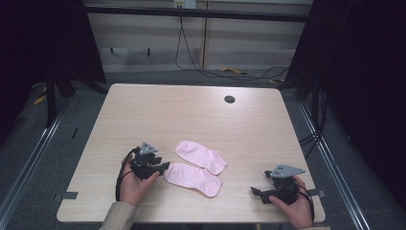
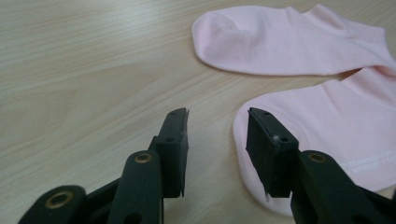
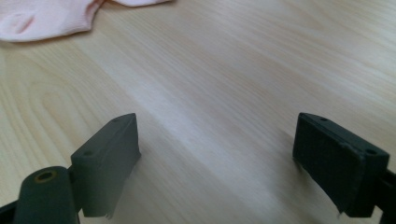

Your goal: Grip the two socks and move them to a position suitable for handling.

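Nearest to us, at the front edge of the worktop (image 1: 143,105), two hands come in from below, each holding a gripper. The left gripper (image 1: 163,167) sits low over the wood with its jaws parted by a modest gap, holding nothing; in the left gripper view its right jaw stands just at the toe end of the near sock (image 2: 336,135). The right gripper (image 1: 255,191) rests near the front right corner, well apart from the socks, its jaws spread wide over bare wood — nothing lies between them.

A little farther in we see the two pale pink ankle socks lying flat, left of the middle of the worktop. The near sock (image 1: 194,178) lies just beside the left gripper, and the far sock (image 1: 201,156) lies just behind it; their right ends meet or overlap slightly.

The worktop is a light wood-grain board with rounded corners, and it is otherwise bare up to a small dark round cable port (image 1: 230,99) near the far edge.

Beyond the worktop we see grey carpeted floor, with metal rails (image 1: 28,163) running along both sides. Black cables (image 1: 191,57) trail down a pale panelled wall at the back — dark curtains (image 1: 364,72) close the room in on either side.
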`<action>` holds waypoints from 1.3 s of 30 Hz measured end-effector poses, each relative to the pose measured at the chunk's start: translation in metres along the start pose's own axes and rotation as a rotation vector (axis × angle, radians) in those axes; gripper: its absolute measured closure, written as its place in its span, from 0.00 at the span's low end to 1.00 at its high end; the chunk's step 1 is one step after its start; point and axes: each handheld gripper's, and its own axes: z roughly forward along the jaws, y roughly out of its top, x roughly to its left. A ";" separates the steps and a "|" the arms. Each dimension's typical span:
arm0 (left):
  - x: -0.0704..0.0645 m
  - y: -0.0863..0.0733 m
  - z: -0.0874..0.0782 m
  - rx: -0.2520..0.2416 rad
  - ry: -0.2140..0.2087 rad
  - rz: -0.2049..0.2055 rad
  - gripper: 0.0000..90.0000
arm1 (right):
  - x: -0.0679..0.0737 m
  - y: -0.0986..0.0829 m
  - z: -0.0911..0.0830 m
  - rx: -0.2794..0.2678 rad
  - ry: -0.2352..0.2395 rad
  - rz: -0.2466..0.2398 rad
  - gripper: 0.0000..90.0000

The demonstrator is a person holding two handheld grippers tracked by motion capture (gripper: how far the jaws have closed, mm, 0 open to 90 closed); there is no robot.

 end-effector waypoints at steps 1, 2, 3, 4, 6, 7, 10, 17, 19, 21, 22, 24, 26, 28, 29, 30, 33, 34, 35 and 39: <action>0.002 -0.002 0.000 -0.004 -0.014 -0.010 0.67 | 0.005 0.003 0.001 -0.008 -0.003 -0.012 0.17; 0.002 -0.002 0.000 -0.004 -0.014 -0.010 0.68 | 0.005 0.003 0.001 -0.008 -0.003 -0.012 0.17; 0.002 -0.002 0.000 -0.006 -0.023 -0.012 0.68 | 0.010 0.008 0.003 -0.021 -0.002 -0.028 0.19; 0.001 -0.003 0.000 -0.005 -0.029 -0.009 0.68 | 0.021 0.017 0.005 -0.054 0.021 -0.034 0.30; -0.001 -0.004 0.000 -0.005 -0.028 -0.007 0.70 | 0.029 0.024 0.008 -0.085 0.067 -0.023 0.40; -0.002 -0.004 0.000 -0.001 -0.029 -0.001 0.70 | 0.029 0.024 0.008 -0.085 0.067 -0.023 0.40; -0.002 -0.005 -0.003 0.001 -0.026 0.016 0.71 | 0.042 0.035 0.018 -0.094 0.085 -0.024 0.46; -0.001 -0.009 -0.004 0.010 -0.021 0.029 0.71 | 0.064 0.057 0.039 -0.116 0.109 -0.066 0.51; -0.002 -0.010 -0.003 0.017 -0.017 0.024 0.70 | 0.067 0.061 0.041 -0.133 0.120 -0.072 0.56; -0.002 -0.011 -0.002 0.023 -0.012 0.024 0.70 | 0.069 0.063 0.043 -0.129 0.134 -0.076 0.62; -0.002 -0.011 -0.002 0.023 -0.012 0.024 0.70 | 0.070 0.064 0.045 -0.121 0.138 -0.083 0.65; -0.003 -0.011 -0.001 0.028 -0.010 0.040 0.70 | 0.072 0.063 0.049 -0.089 0.115 -0.108 0.69; -0.003 -0.011 -0.001 0.030 -0.008 0.047 0.70 | 0.073 0.062 0.051 -0.075 0.107 -0.120 0.70; -0.004 -0.011 -0.001 0.036 -0.008 0.052 0.70 | 0.073 0.061 0.053 -0.067 0.097 -0.135 0.72; -0.005 -0.012 0.000 0.033 -0.012 0.048 0.70 | 0.073 0.061 0.054 -0.062 0.091 -0.148 0.73; -0.005 -0.012 0.000 0.044 -0.001 0.055 0.70 | 0.073 0.061 0.054 -0.059 0.090 -0.150 0.73; -0.006 -0.012 0.000 0.049 0.004 0.061 0.69 | 0.075 0.059 0.056 -0.043 0.096 -0.168 0.77; -0.006 -0.012 0.000 0.052 0.006 0.069 0.69 | 0.077 0.060 0.056 -0.033 0.103 -0.177 0.79; -0.006 -0.013 -0.001 0.054 0.013 0.076 0.69 | 0.082 0.059 0.056 -0.027 0.115 -0.198 0.80; -0.007 -0.014 -0.004 0.059 0.016 0.074 0.69 | 0.088 0.059 0.053 -0.011 0.148 -0.194 0.80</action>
